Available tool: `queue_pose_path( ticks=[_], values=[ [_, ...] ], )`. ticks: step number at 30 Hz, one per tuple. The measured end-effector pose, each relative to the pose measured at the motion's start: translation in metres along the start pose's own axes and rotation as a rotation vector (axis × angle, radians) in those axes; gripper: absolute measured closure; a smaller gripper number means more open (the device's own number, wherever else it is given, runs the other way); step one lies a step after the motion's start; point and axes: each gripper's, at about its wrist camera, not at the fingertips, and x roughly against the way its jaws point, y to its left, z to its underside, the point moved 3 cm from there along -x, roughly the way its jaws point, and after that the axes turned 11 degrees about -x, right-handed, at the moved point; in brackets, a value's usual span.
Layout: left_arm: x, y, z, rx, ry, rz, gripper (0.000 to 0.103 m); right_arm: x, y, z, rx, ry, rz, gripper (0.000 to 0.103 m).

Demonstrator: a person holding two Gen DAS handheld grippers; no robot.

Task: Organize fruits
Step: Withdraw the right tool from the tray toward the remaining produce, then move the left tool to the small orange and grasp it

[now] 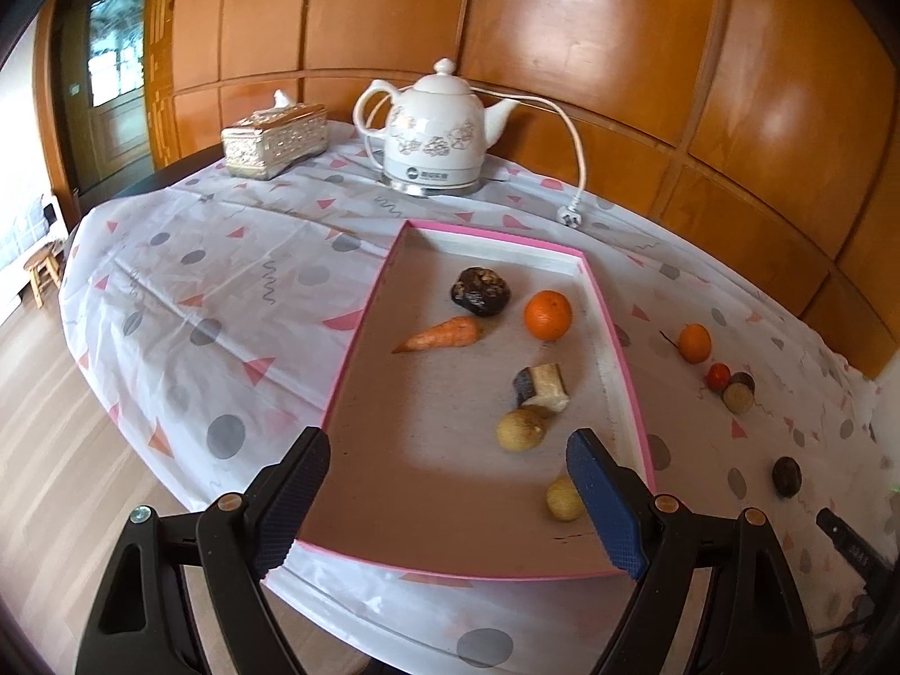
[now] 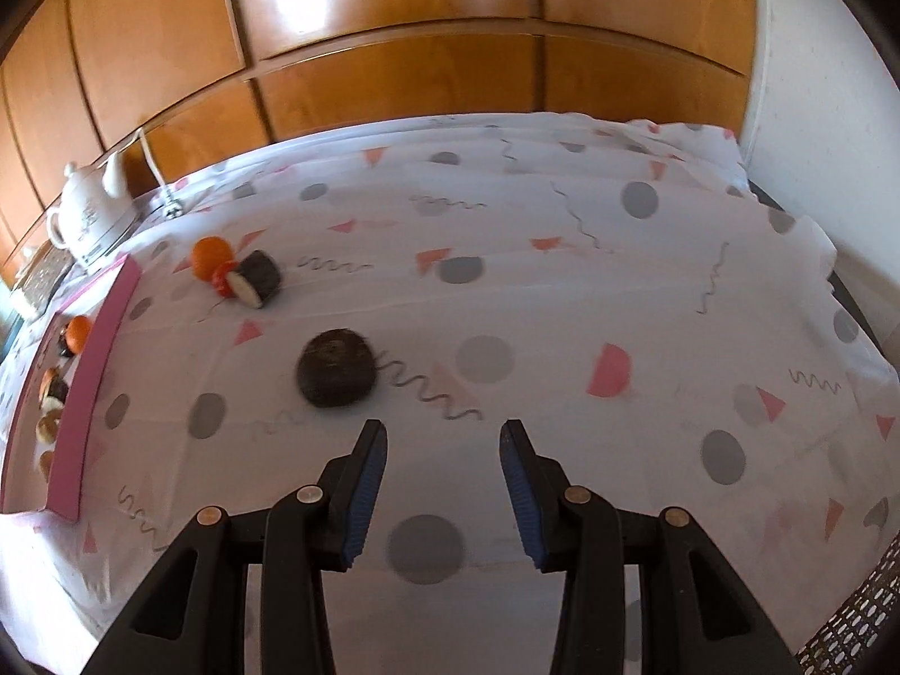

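Both tongs gape empty: the left tongs (image 1: pixel 450 498) hang over the pink tray (image 1: pixel 360 337) holding an orange (image 1: pixel 548 314), the right tongs (image 2: pixel 444 467) near a dark fruit (image 2: pixel 336 368) on the surface (image 2: pixel 562 309).

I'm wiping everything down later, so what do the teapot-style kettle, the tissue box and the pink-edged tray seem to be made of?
The kettle looks like glazed white ceramic: glossy, with a printed floral pattern, on what seems a shiny metal base. The tissue box looks metallic or metal-plated, silver-gold with embossed relief; it may be coated plastic. The tray looks like matte cardboard: thin pink walls, a dull greyish floor.
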Motion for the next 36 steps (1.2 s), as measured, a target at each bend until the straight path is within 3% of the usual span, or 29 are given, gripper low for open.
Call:
queue_pose_path(
  ticks=[19, 26, 30, 32, 36],
  values=[
    [-0.014, -0.070, -0.033, -0.231, 0.010, 0.104, 0.017, -0.001, -0.044, -0.011, -0.103, -0.033, 0.060, 0.061],
    [-0.024, -0.102, -0.051, -0.305, 0.028, 0.176, 0.017, -0.002, -0.052, -0.013, -0.110, -0.039, 0.071, 0.061],
    [-0.038, -0.119, -0.067, -0.297, 0.057, 0.227, 0.017, -0.002, -0.055, -0.015, -0.116, -0.041, 0.072, 0.061],
    [-0.050, -0.127, -0.075, -0.275, 0.089, 0.255, 0.020, -0.002, -0.056, -0.016, -0.117, -0.042, 0.073, 0.061],
    [-0.074, -0.149, -0.088, -0.288, 0.124, 0.294, 0.041, -0.003, -0.059, -0.016, -0.123, -0.037, 0.075, 0.060]
  ],
)
